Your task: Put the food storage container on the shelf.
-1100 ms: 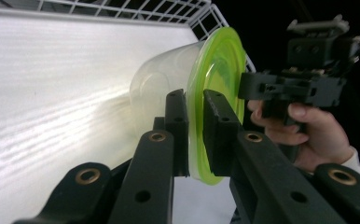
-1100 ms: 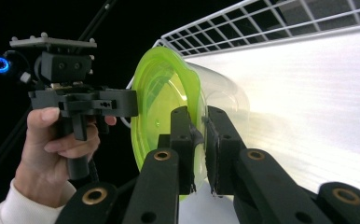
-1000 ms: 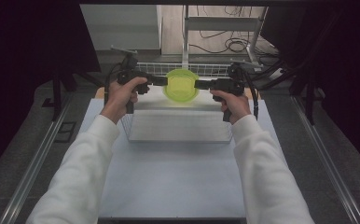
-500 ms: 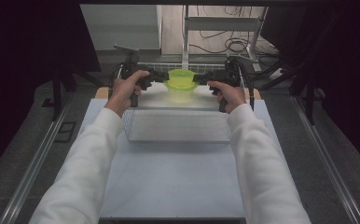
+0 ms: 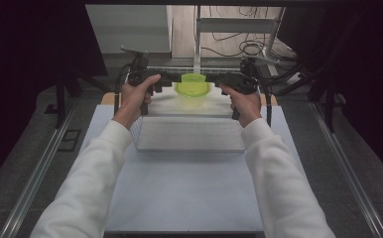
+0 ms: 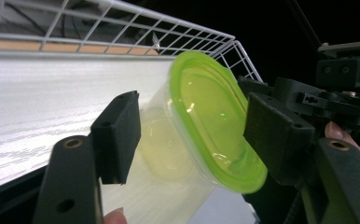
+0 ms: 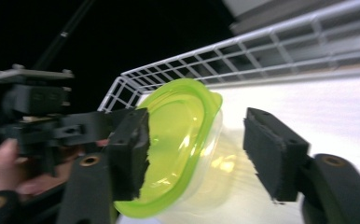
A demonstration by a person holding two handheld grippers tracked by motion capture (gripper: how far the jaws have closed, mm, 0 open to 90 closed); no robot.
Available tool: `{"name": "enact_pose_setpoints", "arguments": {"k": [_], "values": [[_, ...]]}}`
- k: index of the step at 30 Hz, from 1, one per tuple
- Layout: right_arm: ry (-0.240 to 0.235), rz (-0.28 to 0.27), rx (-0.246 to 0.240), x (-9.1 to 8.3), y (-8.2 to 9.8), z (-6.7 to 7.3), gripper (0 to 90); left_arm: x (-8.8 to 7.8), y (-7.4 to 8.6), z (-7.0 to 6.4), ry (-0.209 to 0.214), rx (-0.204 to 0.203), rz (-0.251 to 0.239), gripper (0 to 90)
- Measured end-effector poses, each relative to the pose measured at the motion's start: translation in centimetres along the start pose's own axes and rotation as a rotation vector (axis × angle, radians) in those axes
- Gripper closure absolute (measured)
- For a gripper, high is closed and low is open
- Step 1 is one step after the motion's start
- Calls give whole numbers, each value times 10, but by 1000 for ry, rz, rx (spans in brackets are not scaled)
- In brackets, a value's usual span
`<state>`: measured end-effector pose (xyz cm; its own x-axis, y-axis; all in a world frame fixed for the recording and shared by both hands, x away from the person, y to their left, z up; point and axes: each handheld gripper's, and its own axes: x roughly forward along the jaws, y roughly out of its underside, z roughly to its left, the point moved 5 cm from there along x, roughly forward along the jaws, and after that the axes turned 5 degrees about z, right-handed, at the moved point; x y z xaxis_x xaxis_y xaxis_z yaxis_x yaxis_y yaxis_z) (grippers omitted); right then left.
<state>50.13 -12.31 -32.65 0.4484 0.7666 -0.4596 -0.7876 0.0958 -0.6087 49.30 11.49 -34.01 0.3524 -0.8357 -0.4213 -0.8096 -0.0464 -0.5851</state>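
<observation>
Overhead, you hold a black tool in each hand at the far end of the pale desk (image 5: 189,193). The left tool (image 5: 168,78) and the right tool (image 5: 218,79) meet on opposite sides of a clear container with a green lid (image 5: 193,85). The container hangs above a white wire basket (image 5: 184,133), toward the basket's far rim. Your white sleeves reach in from the near edge.

Along the left tool (image 6: 187,140), its two black jaws stand apart with the container (image 6: 206,126) between them. The lid's rim sits against one jaw, and the other jaw looks just beside the clear wall. The container is tilted. The basket's far rim (image 6: 122,23) runs behind it.

Along the right tool (image 7: 197,140), one jaw presses the green lid (image 7: 178,135), while the other jaw stands apart from the clear side. Neither tool looks clamped shut; the container seems pinched between the two tools.

To place it well, I judge you should keep even pressure from both sides, level the container, and lower both hands together into the basket.

Beyond the basket, the room is dark, with cables on the floor.
</observation>
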Motion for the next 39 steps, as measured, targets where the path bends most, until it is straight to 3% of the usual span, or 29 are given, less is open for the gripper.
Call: {"name": "enact_pose_setpoints", "arguments": {"k": [1,6,7,11,12,13,19,20,21,22,24,25,26,27,28,30,31,32,33,34,35,39], "values": [[24,-21,-58,-8,1,2,358,-4,2,-5,6,23,-2,330],[5,-25,-104,-22,6,4,348,-17,11,-18,15,38,-24,295],[16,-11,-147,-31,12,4,339,-24,18,-23,1,50,-21,290],[39,-8,-225,-49,25,4,336,-36,37,-34,-10,73,-23,282],[39,-8,-225,-49,25,4,336,-36,37,-34,-10,73,-23,281],[47,0,-264,-59,36,3,330,-42,50,-40,-45,105,-23,281],[70,23,-365,-81,71,-2,303,-58,96,-50,-96,198,-10,280],[78,25,-385,-85,79,-4,299,-58,96,-50,-96,198,-10,280],[78,25,-385,-85,79,-4,299,-61,107,-49,-105,212,-9,280],[83,29,-421,-93,94,-7,295,-65,123,-47,-111,226,-5,280],[83,31,-437,-97,102,-9,294,-66,130,-45,-117,232,-7,281],[87,34,-462,-104,118,-13,289,-68,148,-40,-141,245,2,281],[86,37,-467,-107,124,-15,286,-68,148,-40,-141,245,2,281],[86,37,-467,-107,124,-15,286,-67,161,-36,-152,248,8,281],[75,39,-474,-112,143,-21,283,-67,181,-27,-164,249,25,280],[70,42,-478,-114,150,-24,282,-66,189,-23,-167,244,28,281],[63,53,-476,-117,168,-30,281,-63,209,-12,-176,227,57,280],[63,53,-476,-117,168,-30,281,-63,209,-12,-176,227,57,280],[71,67,-476,-117,180,-35,277,-61,224,-3,-188,213,80,280],[71,67,-476,-117,180,-35,277,-61,224,-3,-188,213,80,280],[88,96,-483,-115,195,-41,269,-60,235,4,-196,202,93,280],[103,140,-472,-111,217,-50,254,-60,251,14,-204,179,99,280]]}}
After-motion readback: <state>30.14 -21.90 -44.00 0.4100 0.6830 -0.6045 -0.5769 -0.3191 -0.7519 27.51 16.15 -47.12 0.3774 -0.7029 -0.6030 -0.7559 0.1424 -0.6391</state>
